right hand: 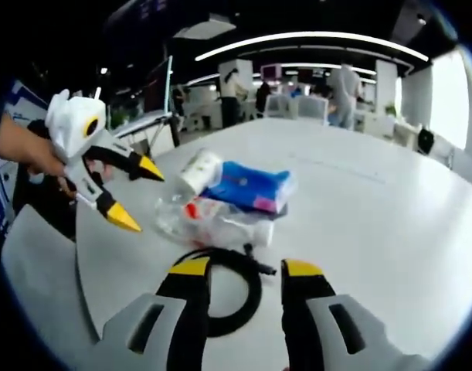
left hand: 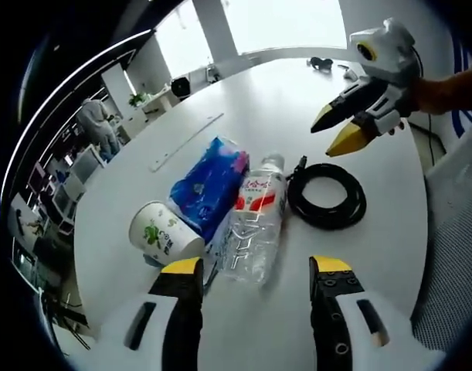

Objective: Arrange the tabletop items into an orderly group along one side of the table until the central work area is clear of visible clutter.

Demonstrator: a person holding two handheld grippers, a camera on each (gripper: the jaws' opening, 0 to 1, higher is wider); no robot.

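Hovering over the white tabletop, both grippers hang with jaws spread wide, gripping nothing. The left gripper sits just short of the water bottle, which lies on its side with its long axis running straight away from the jaws, cap pointing to the far edge. A paper cup and blue tissue pack lie against it. The black cable coil lies directly ahead of the right gripper, probably its nearer pick.

The table is smooth matt white; the bottle is clear glossy plastic; the cable looks like black rubber.
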